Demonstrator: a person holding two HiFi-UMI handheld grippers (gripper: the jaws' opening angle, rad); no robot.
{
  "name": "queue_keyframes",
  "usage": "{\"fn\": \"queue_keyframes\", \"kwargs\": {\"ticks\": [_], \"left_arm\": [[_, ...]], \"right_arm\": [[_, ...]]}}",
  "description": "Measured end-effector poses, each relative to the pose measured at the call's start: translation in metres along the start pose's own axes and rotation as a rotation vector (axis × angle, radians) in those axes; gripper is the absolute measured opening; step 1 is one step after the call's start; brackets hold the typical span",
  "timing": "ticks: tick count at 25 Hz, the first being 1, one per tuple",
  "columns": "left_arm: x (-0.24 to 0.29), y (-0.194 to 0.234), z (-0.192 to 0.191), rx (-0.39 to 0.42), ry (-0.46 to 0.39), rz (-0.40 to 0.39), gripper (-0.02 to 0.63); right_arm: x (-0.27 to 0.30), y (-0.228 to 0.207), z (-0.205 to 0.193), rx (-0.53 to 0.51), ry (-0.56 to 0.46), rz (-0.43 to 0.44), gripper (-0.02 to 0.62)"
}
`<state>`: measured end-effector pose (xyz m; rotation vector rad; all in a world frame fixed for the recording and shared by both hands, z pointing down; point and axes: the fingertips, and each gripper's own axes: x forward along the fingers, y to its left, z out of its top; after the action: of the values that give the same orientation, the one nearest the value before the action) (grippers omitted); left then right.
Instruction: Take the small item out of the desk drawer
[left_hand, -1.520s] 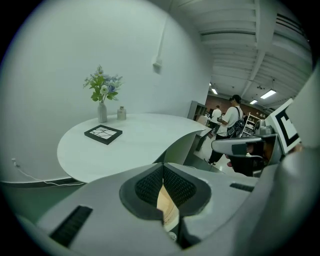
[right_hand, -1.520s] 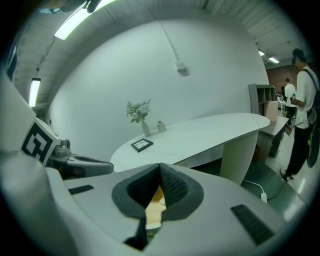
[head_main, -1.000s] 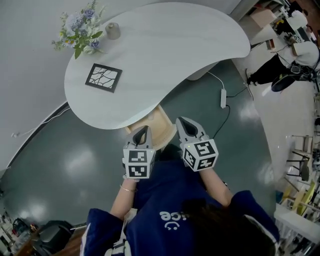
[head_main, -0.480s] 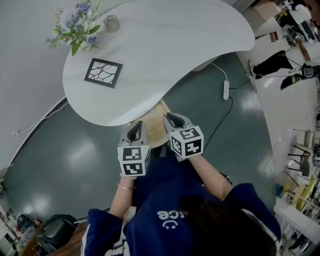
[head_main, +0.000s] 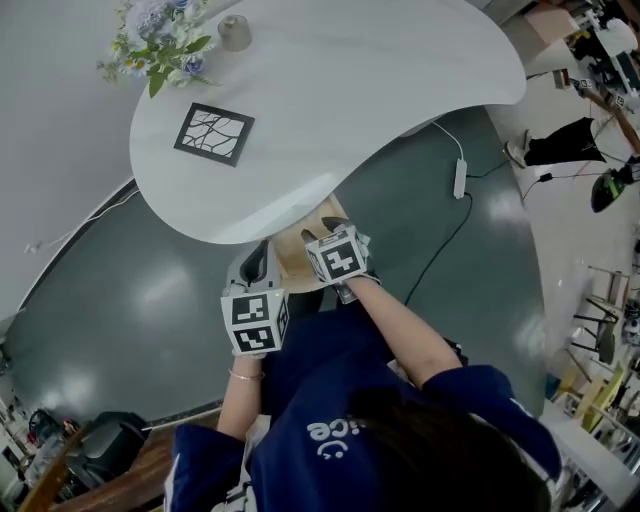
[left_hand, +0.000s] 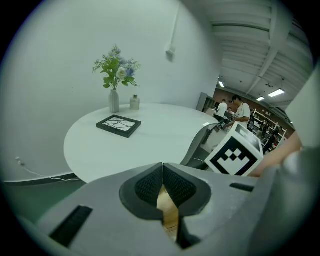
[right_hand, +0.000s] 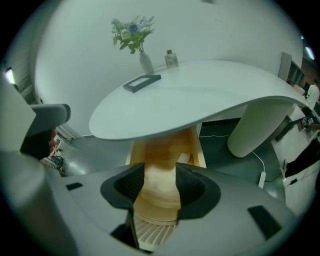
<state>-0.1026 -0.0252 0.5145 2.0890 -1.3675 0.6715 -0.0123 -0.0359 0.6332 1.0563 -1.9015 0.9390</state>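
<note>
The wooden drawer (head_main: 298, 258) stands pulled out from under the white desk (head_main: 330, 120). My right gripper (head_main: 335, 232) hangs over it, pointing steeply down. In the right gripper view my right gripper (right_hand: 160, 177) is open; its jaws have just been opening, with only the drawer's (right_hand: 162, 150) rounded wooden front showing between them, untouched. A small pale thing (right_hand: 184, 158) lies at the drawer's right side, too small to make out. My left gripper (head_main: 258, 262) waits left of the drawer; in its own view the left gripper (left_hand: 162, 172) is shut on nothing.
On the desk stand a vase of flowers (head_main: 160, 50), a small jar (head_main: 235, 32) and a black framed picture (head_main: 213, 133). A cable with a power strip (head_main: 460, 178) lies on the dark floor. The desk's thick white leg (right_hand: 260, 125) is to the right.
My right gripper has dropped and moved left, from beside the person's body to over the open drawer. My left gripper has shifted a little toward the desk edge.
</note>
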Motion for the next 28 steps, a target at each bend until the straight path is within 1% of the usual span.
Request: {"fn": "queue_keyframes", "kwargs": {"ticks": [2, 3, 7, 9, 14, 18, 24, 28], "left_arm": [[-0.002, 0.006, -0.002, -0.002, 0.004, 0.018, 0.005], [-0.003, 0.009, -0.003, -0.003, 0.007, 0.028, 0.005], [-0.006, 0.021, -0.007, -0.021, 0.019, 0.067, 0.005], [-0.007, 0.025, -0.009, -0.03, 0.024, 0.083, 0.005], [-0.01, 0.03, -0.01, -0.046, 0.031, 0.114, 0.005], [-0.012, 0.034, -0.012, -0.065, 0.036, 0.138, 0.005], [-0.018, 0.038, -0.026, -0.108, 0.069, 0.164, 0.005], [-0.023, 0.038, -0.033, -0.122, 0.086, 0.184, 0.005]], "right_arm": [[0.011, 0.0, -0.005, -0.045, 0.043, -0.017, 0.206], [0.017, 0.001, -0.007, -0.089, 0.067, -0.02, 0.206], [0.041, 0.007, -0.019, -0.327, 0.179, -0.027, 0.206], [0.051, 0.01, -0.026, -0.466, 0.231, -0.026, 0.206], [0.07, 0.018, -0.043, -0.893, 0.333, -0.023, 0.207], [0.082, 0.013, -0.052, -1.105, 0.364, -0.036, 0.209], [0.099, -0.008, -0.061, -1.403, 0.431, -0.091, 0.217], [0.109, -0.013, -0.057, -1.628, 0.433, -0.111, 0.221]]}}
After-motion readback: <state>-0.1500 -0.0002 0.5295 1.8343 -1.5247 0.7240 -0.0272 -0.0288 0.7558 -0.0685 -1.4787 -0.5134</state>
